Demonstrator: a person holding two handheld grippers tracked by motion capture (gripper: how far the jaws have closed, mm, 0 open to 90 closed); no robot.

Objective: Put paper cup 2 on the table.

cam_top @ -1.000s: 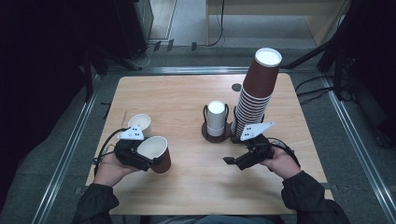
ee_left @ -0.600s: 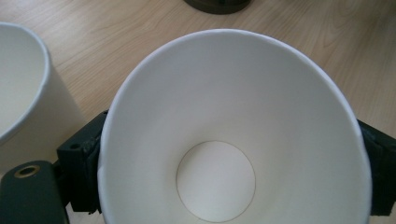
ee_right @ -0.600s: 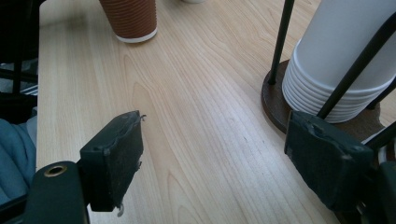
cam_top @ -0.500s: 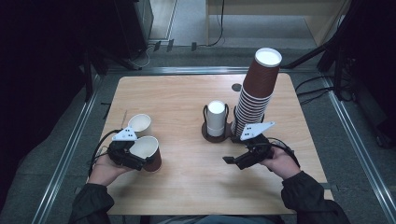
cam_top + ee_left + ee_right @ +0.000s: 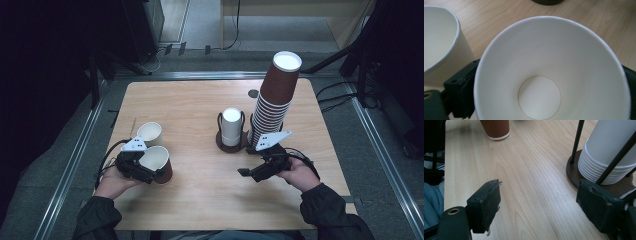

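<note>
Two jobs sat side by side on the worktop [image 5: 200, 100] at that moment: setting a cup down, and getting ready for the next one. Largest on the far right stood the tall stack of brown cups [image 5: 272, 107], with the wire holder [image 5: 220, 142] of white cups [image 5: 231, 127] just to its left.

Near the left edge, the brown cup [image 5: 157, 162] sat upright on the worktop just beside the lone cup [image 5: 149, 133] already standing there. The two were close, though I could not tell whether they touched. Your left gripper [image 5: 152, 172] had the brown cup between its jaws, which had just been opening; they stood wide, and the grip looked let go rather than pressing. Your right gripper [image 5: 245, 172] hung over bare wood near the holder's base — jaws parted, nothing in them.

I judged this the release step of placing that cup. The next move called for drawing the left gripper straight back and low — clear of both rims, so neither cup tipped. Your right gripper would then have needed to line up on a stack for another cup.
</note>
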